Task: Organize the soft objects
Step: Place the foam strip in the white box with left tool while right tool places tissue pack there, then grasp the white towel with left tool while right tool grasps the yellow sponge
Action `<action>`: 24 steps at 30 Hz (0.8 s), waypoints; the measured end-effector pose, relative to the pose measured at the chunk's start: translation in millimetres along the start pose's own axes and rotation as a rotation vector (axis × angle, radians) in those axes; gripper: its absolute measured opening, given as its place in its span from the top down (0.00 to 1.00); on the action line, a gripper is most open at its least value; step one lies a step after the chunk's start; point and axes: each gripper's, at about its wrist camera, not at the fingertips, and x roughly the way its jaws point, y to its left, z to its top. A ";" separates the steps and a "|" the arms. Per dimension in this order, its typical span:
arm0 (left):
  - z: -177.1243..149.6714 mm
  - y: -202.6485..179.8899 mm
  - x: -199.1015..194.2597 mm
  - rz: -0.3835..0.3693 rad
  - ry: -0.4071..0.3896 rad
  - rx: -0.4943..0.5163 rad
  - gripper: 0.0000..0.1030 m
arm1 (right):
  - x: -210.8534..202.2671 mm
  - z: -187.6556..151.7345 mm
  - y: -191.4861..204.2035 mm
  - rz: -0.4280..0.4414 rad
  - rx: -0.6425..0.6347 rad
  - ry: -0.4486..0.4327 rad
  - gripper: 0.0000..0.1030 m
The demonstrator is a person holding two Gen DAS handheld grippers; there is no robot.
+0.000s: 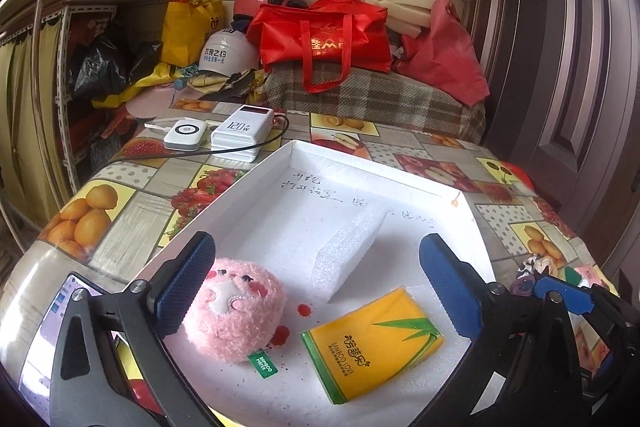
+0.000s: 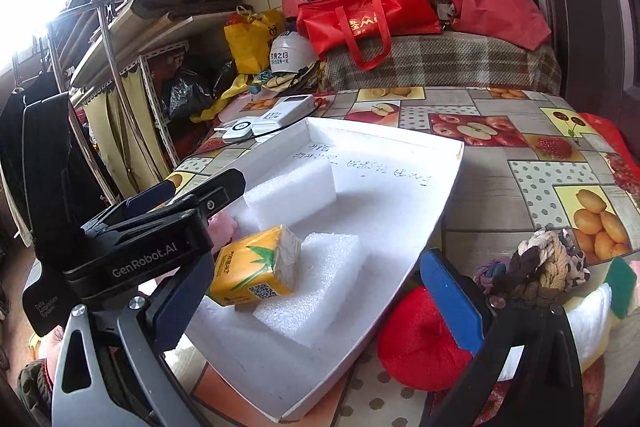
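Note:
A white shallow box lies on the fruit-print table. In it sit a pink plush toy, a yellow tissue pack and a white foam block. My left gripper is open above the box, its left finger beside the plush, holding nothing. In the right wrist view the box holds the tissue pack on foam blocks; the plush is mostly hidden behind the left gripper's body. My right gripper is open and empty. A red soft ball and a pile of hair ties lie right of the box.
Two white power banks with a black cable lie at the table's far left. Red bags, helmets and a plaid-covered bench stand behind the table. A green-and-white sponge lies at the far right.

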 end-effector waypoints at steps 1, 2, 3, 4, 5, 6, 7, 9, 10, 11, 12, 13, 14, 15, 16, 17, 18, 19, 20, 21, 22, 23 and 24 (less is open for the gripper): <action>0.0 -0.1 -0.6 -0.006 -0.003 0.000 0.00 | -1.6 0.1 -0.4 -0.003 -0.003 -0.005 0.00; 0.0 0.2 -1.3 -0.010 -0.005 0.000 0.00 | -3.4 0.0 -0.9 -0.006 -0.005 -0.010 0.00; 0.0 -0.1 -2.0 -0.014 -0.007 0.000 0.00 | -5.6 0.0 -1.6 -0.010 -0.008 -0.016 0.00; 0.3 -0.4 -2.4 -0.020 -0.009 0.000 0.00 | -8.1 -0.2 -2.5 -0.016 -0.009 -0.023 0.00; 0.5 -0.6 -2.9 -0.027 -0.011 -0.001 0.00 | -10.5 -0.3 -3.8 -0.022 -0.010 -0.029 0.00; 0.8 -0.8 -3.5 -0.032 -0.013 -0.002 0.00 | -13.1 -0.6 -5.2 -0.027 -0.010 -0.034 0.00; 0.8 -1.4 -4.0 -0.032 -0.014 0.003 0.00 | -16.8 -1.1 -7.3 -0.036 -0.006 -0.043 0.00; 0.6 -4.1 -3.9 -0.032 -0.014 0.016 0.00 | -28.8 -0.2 -16.8 -0.048 0.018 -0.079 0.00; 0.6 -5.4 -4.3 -0.039 -0.014 0.019 0.00 | -36.2 1.1 -23.5 -0.057 0.034 -0.100 0.00; 0.5 -6.9 -4.6 -0.047 -0.014 0.023 0.00 | -44.9 2.4 -31.7 -0.069 0.053 -0.121 0.00; 0.4 -9.1 -5.2 -0.056 -0.015 0.029 0.00 | -53.8 3.8 -41.1 -0.082 0.074 -0.142 0.00; 0.1 -11.3 -6.0 -0.067 -0.016 0.039 0.00 | -62.2 4.6 -49.9 -0.096 0.095 -0.160 0.00; -0.3 -13.9 -7.1 -0.078 -0.017 0.050 0.00 | -71.3 4.4 -60.5 -0.111 0.116 -0.177 0.00; -0.9 -17.2 -8.1 -0.088 -0.019 0.062 0.00 | -80.0 3.1 -71.5 -0.130 0.136 -0.190 0.00; -1.5 -21.0 -9.5 -0.101 -0.022 0.075 0.00 | -87.4 1.3 -82.7 -0.152 0.154 -0.199 0.00; -2.2 -24.7 -11.1 -0.123 -0.024 0.085 0.00 | -93.9 -1.2 -94.1 -0.175 0.172 -0.204 0.00; -2.6 -28.6 -12.9 -0.152 -0.026 0.093 0.00 | -99.5 -4.8 -105.7 -0.190 0.187 -0.208 0.00; -3.1 -32.8 -14.8 -0.180 -0.028 0.100 0.00 | -104.5 -9.1 -116.4 -0.196 0.200 -0.211 0.00; -3.9 -37.0 -17.0 -0.207 -0.029 0.111 0.00 | -107.9 -13.7 -126.8 -0.205 0.213 -0.203 0.00; -5.0 -41.6 -19.0 -0.227 -0.031 0.126 0.00 | -110.2 -18.4 -136.1 -0.223 0.225 -0.188 0.00; -6.0 -47.1 -20.5 -0.243 -0.033 0.147 0.00 | -112.4 -23.4 -144.7 -0.246 0.239 -0.170 0.00; -7.5 -53.6 -21.4 -0.257 -0.031 0.174 0.00 | -114.0 -28.5 -153.0 -0.266 0.254 -0.153 0.00; -10.0 -60.5 -22.1 -0.272 -0.025 0.204 0.00 | -114.9 -33.2 -159.8 -0.280 0.268 -0.137 0.00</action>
